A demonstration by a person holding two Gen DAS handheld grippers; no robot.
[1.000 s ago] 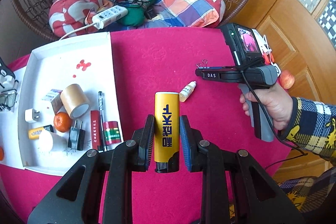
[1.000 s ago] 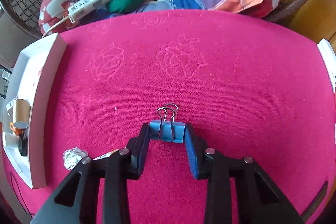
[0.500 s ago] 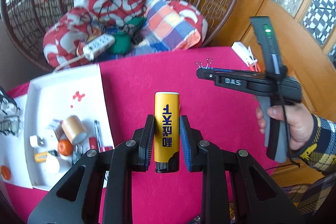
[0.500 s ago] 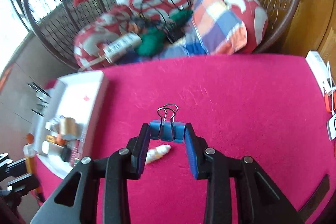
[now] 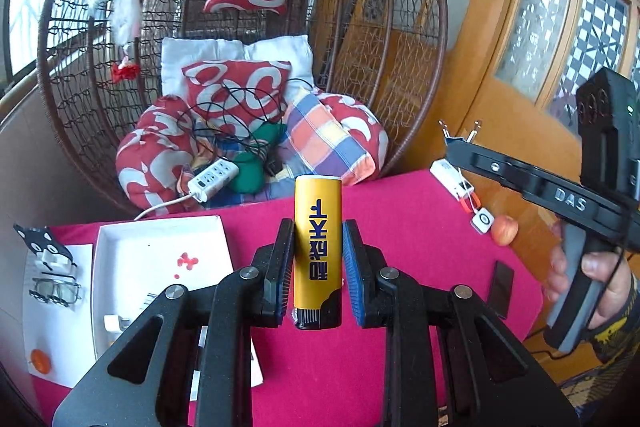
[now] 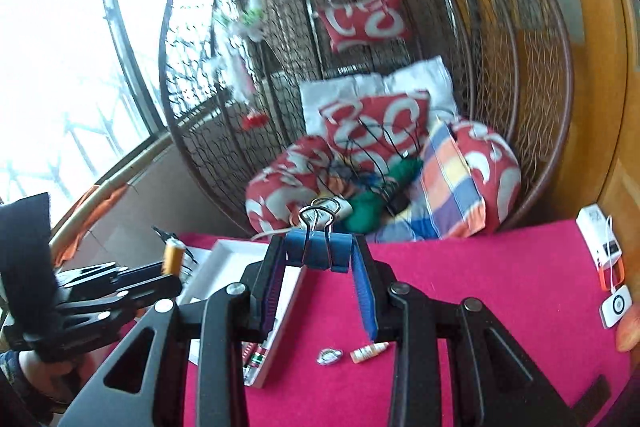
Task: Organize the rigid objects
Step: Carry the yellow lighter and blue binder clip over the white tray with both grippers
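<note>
Progress partial: white tray (image 5: 160,239) already holds several items, left gripper (image 5: 318,259) clamps yellow lighter (image 5: 317,251), right gripper (image 6: 320,267) clamps blue binder clip (image 6: 318,253), both above table, small bottle (image 6: 368,351) unsorted on cloth.

both views face hanging chair (image 5: 240,39).

You get bright daylight from the window (image 6: 60,75), blown out white left of the tongs. The right view is motion-blurred; both bend and darken at the corners.
</note>
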